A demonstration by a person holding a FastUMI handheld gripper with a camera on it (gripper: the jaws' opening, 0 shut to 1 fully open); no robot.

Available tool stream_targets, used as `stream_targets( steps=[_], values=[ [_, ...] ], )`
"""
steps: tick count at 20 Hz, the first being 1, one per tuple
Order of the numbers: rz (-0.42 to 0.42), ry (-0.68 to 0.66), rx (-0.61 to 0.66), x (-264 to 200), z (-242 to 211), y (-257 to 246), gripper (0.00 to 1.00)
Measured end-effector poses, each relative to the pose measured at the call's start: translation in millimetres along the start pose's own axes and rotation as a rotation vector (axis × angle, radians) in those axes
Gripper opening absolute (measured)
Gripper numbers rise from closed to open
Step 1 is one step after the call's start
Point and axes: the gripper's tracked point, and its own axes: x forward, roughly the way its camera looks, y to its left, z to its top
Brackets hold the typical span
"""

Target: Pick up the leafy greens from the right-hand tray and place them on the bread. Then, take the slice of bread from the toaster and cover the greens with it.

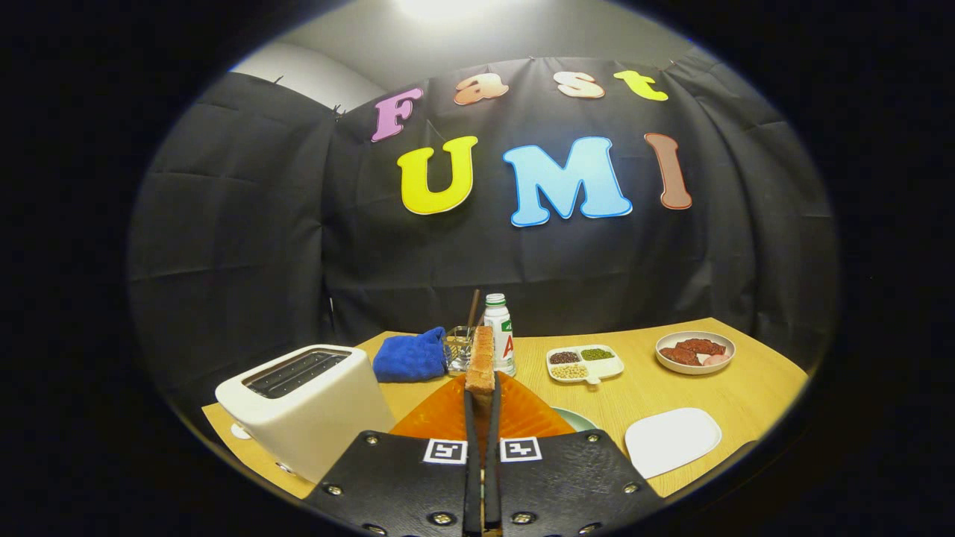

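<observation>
My gripper (482, 406) is shut on a slice of toasted bread (480, 359), which stands on edge and pokes up between the two fingertips. The slice hangs above an orange plate (440, 418) just ahead of the fingers. What lies on that plate is hidden behind my fingers. A white toaster (306, 403) stands to the left of the fingers, its slots dark and with no bread showing in them. A white tray (671, 440) lies to the right of the fingers with nothing on it.
Beyond the bread are a blue cloth (410, 356), a glass holder with a brown stick (462, 344) and a white bottle (501, 332). Further right sit a divided dish of beans (586, 363) and a bowl of meat (695, 351). A greenish plate rim (578, 419) peeks out beside the orange plate.
</observation>
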Motion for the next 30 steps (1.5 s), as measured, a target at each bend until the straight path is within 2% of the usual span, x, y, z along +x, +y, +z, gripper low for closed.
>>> stream_targets(
  steps=[6,11,18,23,27,30],
  values=[
    [0.006,0.073,0.051,23,-32,-3,0.02],
    [0.041,0.094,0.106,37,-46,5,0.02],
    [0.018,0.158,0.077,43,-65,-10,0.02],
    [0.001,0.176,0.025,40,-74,-21,0.11],
    [0.009,0.188,0.023,36,-77,-25,0.14],
    [-0.012,0.191,0.012,37,-80,-38,0.25]
  ],
)
